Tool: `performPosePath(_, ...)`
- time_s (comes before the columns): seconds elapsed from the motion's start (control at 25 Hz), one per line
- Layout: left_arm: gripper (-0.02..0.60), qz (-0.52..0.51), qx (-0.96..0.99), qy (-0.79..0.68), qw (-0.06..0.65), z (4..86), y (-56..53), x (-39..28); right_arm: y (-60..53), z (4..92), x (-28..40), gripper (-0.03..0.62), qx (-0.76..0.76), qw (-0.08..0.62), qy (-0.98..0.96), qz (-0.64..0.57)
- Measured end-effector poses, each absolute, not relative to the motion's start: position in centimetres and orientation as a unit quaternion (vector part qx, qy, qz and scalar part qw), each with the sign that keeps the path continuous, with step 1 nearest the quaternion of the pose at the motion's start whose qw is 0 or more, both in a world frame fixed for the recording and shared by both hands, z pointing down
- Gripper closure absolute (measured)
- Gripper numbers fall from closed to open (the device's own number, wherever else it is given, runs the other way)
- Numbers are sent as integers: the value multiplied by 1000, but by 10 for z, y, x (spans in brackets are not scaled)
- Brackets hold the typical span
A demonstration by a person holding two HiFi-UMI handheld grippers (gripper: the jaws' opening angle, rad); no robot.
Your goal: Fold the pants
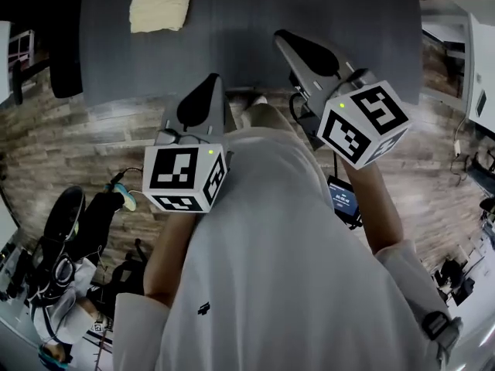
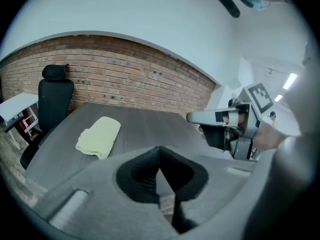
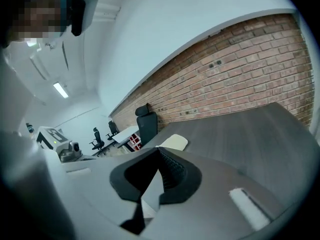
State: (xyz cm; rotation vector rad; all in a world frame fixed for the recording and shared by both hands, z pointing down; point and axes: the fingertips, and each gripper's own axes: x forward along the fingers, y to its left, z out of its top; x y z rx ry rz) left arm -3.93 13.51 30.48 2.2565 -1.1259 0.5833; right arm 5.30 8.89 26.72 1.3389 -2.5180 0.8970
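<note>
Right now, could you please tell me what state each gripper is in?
Left gripper: closed, holding nothing.
Right gripper: closed, holding nothing.

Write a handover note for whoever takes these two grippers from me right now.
Left gripper: jaws shut, nothing between them, held up in front of the person at the near edge of the table.
Right gripper: jaws shut, empty, held up beside the left one, its tip just over the near edge.
Pants: a compact pale yellow folded bundle on the far left part of the table, clear of both grippers.
Done: the fold looks complete.
Left: probably nothing; maybe check the bundle is tidy.
</note>
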Motion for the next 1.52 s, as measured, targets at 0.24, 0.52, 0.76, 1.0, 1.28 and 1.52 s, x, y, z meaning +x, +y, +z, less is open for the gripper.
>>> performPosePath(0.24,578,199,856,-402,258,281,162,-21,133,246,58,586,466,75,-837,277)
performPosePath(0.52,578,197,872,-379,238,271,168,18,160,241,66,586,481,69,-830,274)
performPosePath(0.76,578,188,886,-378,193,259,200,11,194,244,55,587,505,76,-829,228)
performPosePath(1.0,578,176,893,-374,178,254,204,15,206,236,47,588,527,80,-823,194)
performPosePath(1.28,578,186,887,-383,178,263,220,16,229,247,51,588,522,87,-826,194)
performPosePath(1.52,578,189,885,-394,160,257,219,17,226,248,58,588,523,77,-827,191)
